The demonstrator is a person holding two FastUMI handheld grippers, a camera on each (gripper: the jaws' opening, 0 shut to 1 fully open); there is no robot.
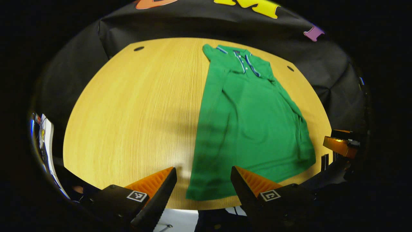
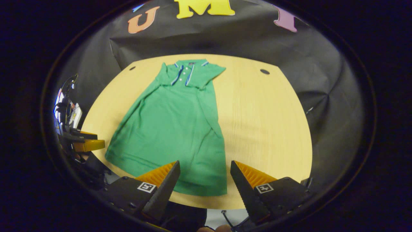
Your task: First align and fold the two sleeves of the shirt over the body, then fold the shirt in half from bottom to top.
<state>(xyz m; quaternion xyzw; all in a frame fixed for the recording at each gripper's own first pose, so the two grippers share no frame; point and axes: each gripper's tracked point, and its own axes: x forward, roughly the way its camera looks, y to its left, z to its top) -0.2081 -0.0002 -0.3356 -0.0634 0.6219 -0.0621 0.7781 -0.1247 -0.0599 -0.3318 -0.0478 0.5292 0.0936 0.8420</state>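
Observation:
A green polo shirt (image 1: 251, 125) (image 2: 173, 129) lies flat on the wooden table (image 1: 135, 112) (image 2: 260, 122), collar at the far end, hem toward me. Both sleeves lie folded inward along the body. My left gripper (image 1: 203, 180) hangs open above the hem's left corner, fingers apart and empty. Over the hem's right corner my right gripper (image 2: 204, 175) also stands open, holding nothing. In the left gripper view the right gripper (image 1: 341, 146) shows at the right edge; in the right gripper view the left gripper (image 2: 85, 143) shows at the left edge.
Bare wood stretches left of the shirt in the left gripper view and right of it in the right gripper view. Two small dark holes (image 1: 139, 48) (image 1: 290, 68) mark the table's far corners. Black cloth walls the back. Equipment (image 2: 66, 109) stands off the table's left.

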